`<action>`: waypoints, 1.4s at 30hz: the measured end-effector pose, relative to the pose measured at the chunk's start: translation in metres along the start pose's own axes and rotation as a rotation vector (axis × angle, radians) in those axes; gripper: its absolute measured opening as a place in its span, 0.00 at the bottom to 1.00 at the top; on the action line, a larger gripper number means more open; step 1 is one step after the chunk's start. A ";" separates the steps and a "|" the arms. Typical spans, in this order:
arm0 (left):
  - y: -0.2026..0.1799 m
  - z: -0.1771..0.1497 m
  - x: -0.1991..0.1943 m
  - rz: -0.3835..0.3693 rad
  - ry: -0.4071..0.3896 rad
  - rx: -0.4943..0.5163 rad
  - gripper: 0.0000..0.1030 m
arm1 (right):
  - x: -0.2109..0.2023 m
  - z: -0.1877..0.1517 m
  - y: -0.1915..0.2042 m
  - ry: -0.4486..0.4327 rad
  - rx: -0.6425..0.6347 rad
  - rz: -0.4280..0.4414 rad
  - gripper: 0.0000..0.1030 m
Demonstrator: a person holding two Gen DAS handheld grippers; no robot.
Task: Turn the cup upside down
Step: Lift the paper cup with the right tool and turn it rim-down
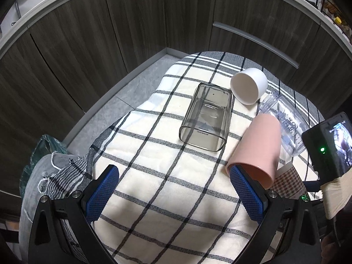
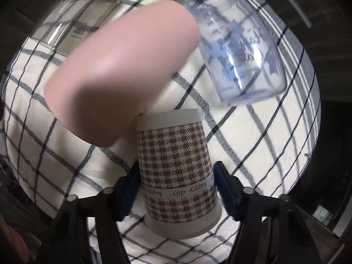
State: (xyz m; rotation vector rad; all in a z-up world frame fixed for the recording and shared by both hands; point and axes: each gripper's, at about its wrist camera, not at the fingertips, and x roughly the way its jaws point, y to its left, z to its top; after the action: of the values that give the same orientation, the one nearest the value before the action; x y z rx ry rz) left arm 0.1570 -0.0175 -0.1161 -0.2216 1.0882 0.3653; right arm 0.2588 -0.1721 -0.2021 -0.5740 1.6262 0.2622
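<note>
Straddling the brown houndstooth paper cup (image 2: 176,173) near the pink ceramic cup (image 2: 123,77), the right gripper (image 2: 176,187) pinches its walls and risks crushing them, while the left gripper (image 1: 173,189) hangs wide open, empty.

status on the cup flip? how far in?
In hand: the right tongs grip the houndstooth paper cup, whose "happy day" print reads inverted, so it looks turned over, though not clearly released. Left: the pink cup, white cup, glass tumbler and clear bottle lie sideways. Left tongs are open.
</note>
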 end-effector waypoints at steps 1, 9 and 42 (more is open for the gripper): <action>0.001 0.000 0.000 -0.002 0.000 -0.001 1.00 | -0.003 -0.002 -0.001 -0.009 0.015 0.003 0.62; 0.025 0.001 -0.019 -0.092 -0.024 0.025 1.00 | -0.041 -0.040 -0.011 -0.094 0.198 0.091 0.61; 0.134 -0.008 -0.039 -0.219 -0.109 0.276 1.00 | -0.020 -0.112 0.109 -0.205 0.799 0.299 0.62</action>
State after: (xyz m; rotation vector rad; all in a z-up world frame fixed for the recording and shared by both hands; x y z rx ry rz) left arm 0.0819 0.0956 -0.0843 -0.0726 0.9838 0.0288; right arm 0.1079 -0.1309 -0.1838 0.2974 1.4591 -0.1180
